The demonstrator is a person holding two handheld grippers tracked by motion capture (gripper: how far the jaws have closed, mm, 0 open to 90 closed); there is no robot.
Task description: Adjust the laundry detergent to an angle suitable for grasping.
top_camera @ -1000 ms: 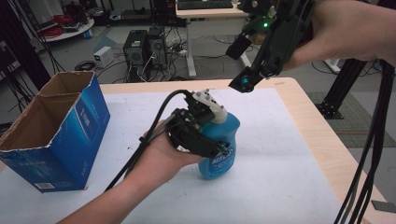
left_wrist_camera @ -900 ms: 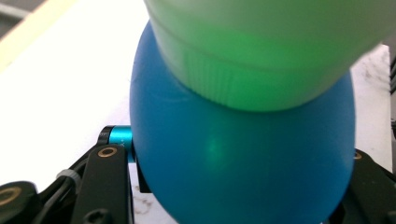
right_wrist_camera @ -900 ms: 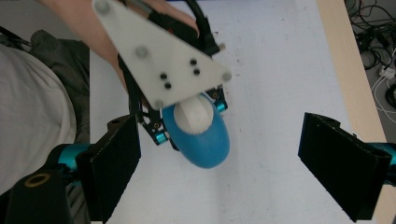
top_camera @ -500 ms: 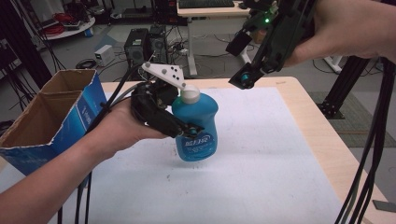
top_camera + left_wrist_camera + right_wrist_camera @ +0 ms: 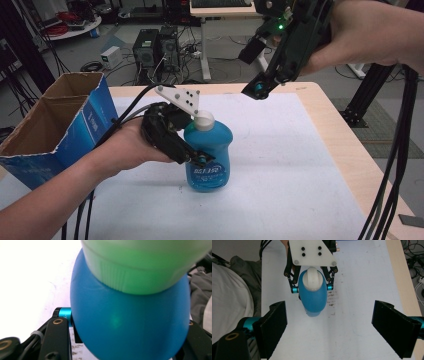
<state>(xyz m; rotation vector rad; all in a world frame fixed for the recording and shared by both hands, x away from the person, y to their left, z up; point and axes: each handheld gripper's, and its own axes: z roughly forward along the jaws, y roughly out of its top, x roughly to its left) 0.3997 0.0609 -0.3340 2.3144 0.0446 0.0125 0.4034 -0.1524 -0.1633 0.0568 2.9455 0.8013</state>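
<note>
While the person's left hand (image 5: 125, 145) reaches in over the white table top (image 5: 300, 165), the left gripper (image 5: 192, 150) has its two black jaws clamped on the shoulders of a squat blue plastic bottle with a white cap (image 5: 209, 155). From the right gripper view the grip is plain: one jaw presses each side of the bottle (image 5: 313, 297), just below the cap, with the gripper's white three-cornered plate (image 5: 311, 252) jutting out above it. The left gripper view is nearly all blue plastic (image 5: 130, 322), with the cap close overhead and the jaws hugging the sides.

From the high view the bottle is upright, its label facing the person's side of the table, roughly in the middle of the table top and a little toward the left. Its base seems to be at the surface, though I cannot tell whether it is resting there or held just above it.

Over the far side of the table, the right gripper (image 5: 260, 90) hangs in the air in the person's right hand (image 5: 360, 35), angled down toward the bottle and well apart from it. Its jaws stand wide open with nothing between them, as the right gripper view shows (image 5: 329, 332).

An open brown cardboard box with blue printed sides (image 5: 55, 130) sits at the left edge of the table, close beside the left forearm.
</note>
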